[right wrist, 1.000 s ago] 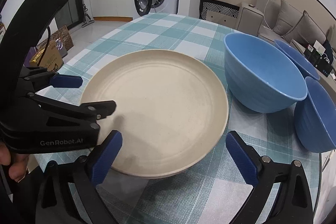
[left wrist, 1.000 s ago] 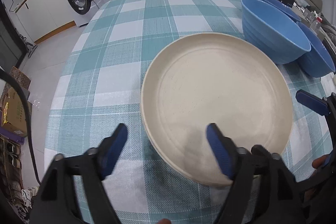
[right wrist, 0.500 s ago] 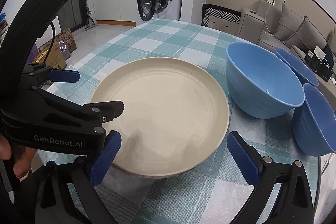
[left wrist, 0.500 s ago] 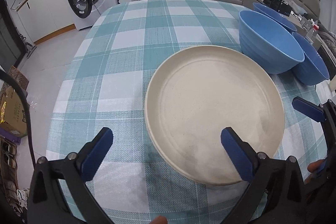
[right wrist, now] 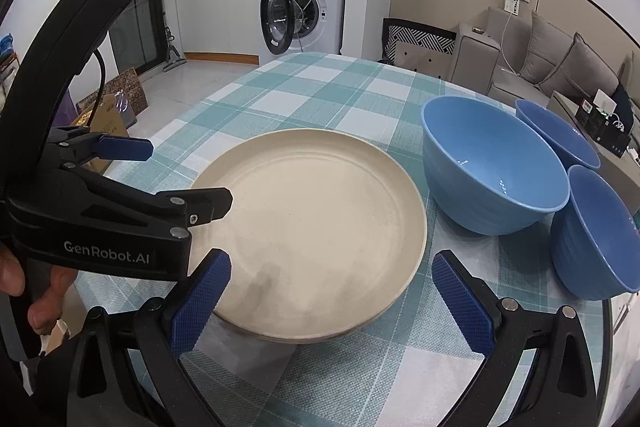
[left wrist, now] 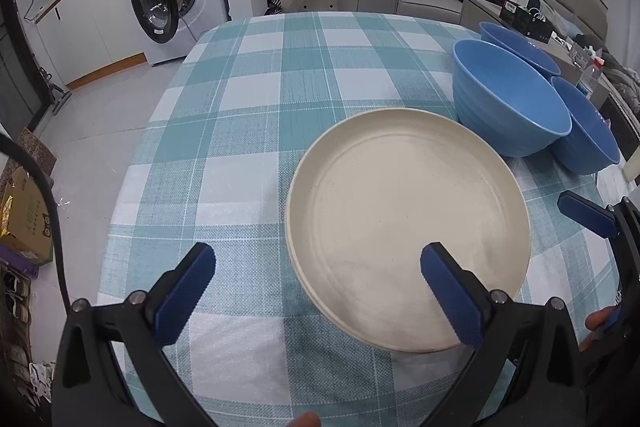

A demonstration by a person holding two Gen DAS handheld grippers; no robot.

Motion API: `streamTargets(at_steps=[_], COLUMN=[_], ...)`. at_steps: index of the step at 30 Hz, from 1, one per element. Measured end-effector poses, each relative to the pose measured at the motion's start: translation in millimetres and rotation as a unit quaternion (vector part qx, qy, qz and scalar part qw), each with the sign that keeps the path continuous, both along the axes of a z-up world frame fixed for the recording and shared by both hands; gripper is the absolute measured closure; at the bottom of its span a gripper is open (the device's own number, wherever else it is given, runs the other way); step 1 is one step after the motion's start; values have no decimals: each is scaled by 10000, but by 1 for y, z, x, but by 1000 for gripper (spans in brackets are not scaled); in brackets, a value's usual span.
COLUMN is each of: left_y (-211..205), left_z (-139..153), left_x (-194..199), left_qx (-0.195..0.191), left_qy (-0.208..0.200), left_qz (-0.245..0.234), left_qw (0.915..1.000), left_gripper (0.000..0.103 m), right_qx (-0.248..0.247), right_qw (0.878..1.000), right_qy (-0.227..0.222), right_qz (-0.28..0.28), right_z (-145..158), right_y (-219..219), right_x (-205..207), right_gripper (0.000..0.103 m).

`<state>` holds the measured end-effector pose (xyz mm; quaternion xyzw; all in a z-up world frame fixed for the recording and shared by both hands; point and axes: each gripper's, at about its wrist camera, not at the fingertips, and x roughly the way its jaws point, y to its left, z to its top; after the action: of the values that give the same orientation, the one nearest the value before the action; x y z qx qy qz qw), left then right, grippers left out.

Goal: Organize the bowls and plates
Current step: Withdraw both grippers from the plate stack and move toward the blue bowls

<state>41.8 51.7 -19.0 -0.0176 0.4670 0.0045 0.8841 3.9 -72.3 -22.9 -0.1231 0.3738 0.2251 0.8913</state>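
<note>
Two grippers released, cream plate stack free on the checked desk.
The left gripper, jaws just opened wide, straddles its 7 o'clock rim; the right gripper nearer three blue bowls at 2 o'clock from the round cream plate stack.

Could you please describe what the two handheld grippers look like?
Both the left gripper and right gripper have black angular frames, silver rivets and ribbed blue pads. The left one's body carries white GenRobot.AI lettering and a black cable.

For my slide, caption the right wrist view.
Right gripper jaws open before a cream plate on a checked tablecloth, three blue bowls beside it.
</note>
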Motion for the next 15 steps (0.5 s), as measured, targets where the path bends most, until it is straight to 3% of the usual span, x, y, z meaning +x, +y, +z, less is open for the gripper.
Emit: streamTargets(at_steps=[15], left_y=[16], left_z=[22], left_x=[-6], left_qx=[-166], left_qy=[-337], left_qz=[52], left_qw=[9993], left_gripper=[0], right_qx=[116], right_qw=[9988], right_qy=[-380], right_qz=[-280], right_z=[28], right_y=[-16], right_x=[-11], right_gripper=[1])
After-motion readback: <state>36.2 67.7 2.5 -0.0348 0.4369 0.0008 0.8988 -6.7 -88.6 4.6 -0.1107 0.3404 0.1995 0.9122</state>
